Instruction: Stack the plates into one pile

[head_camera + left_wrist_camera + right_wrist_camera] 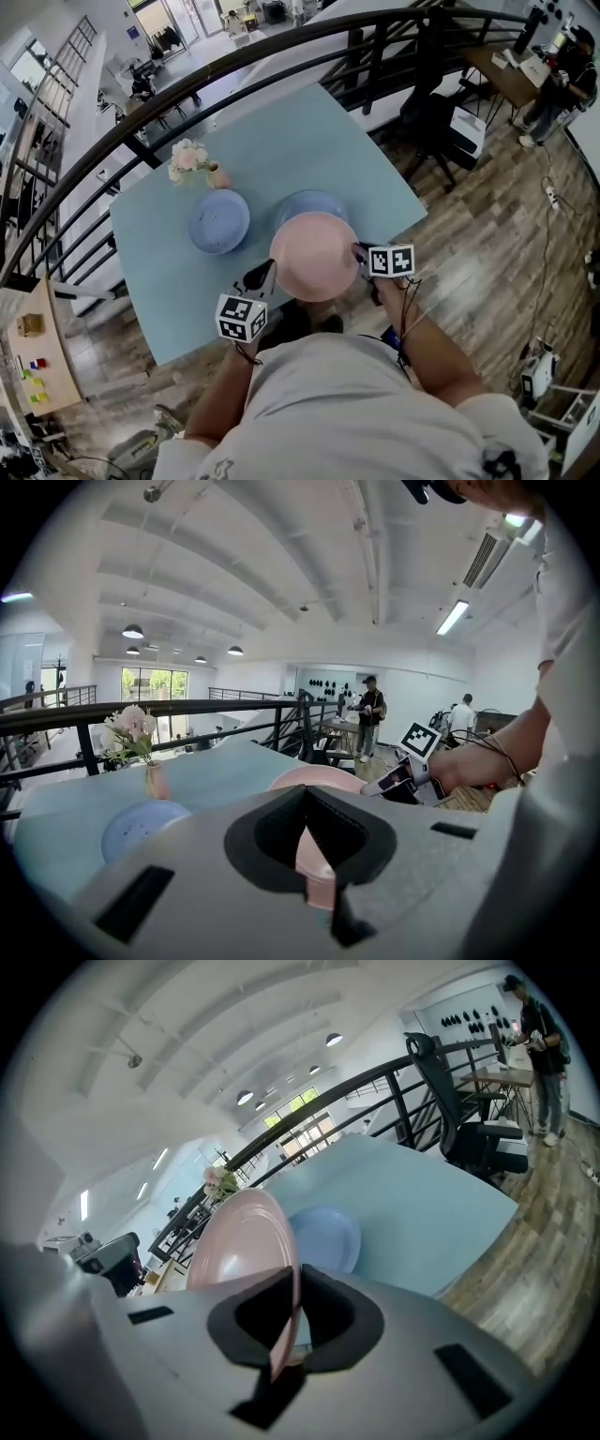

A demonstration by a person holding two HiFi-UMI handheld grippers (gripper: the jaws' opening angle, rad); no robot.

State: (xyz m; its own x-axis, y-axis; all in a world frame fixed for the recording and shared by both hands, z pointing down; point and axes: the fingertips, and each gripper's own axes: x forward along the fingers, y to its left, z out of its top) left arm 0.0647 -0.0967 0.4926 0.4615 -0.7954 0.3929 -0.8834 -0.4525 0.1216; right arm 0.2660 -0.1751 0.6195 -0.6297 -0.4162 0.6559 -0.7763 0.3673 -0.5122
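Head view: pink plate carried between both tools at the near edge of the pale blue table. The left gripper is on its left rim and the right gripper on its right rim. From above, the pink plate hides the near part of a blue plate. A second blue plate lies flat to the left, apart from both. Contact between pink and blue can't be judged here

Left gripper view adds: jaws pinched on the thin pink rim, and a slim vase of pale flowers stands just beyond the left blue plate

Right gripper view adds: jaws clamped on the opposite rim, with the covered blue plate showing past the pink one

All three plates are round, shallow and smooth, with a glazed look. The table top is matte and plain, with a dark metal railing behind and a wood plank floor on the right
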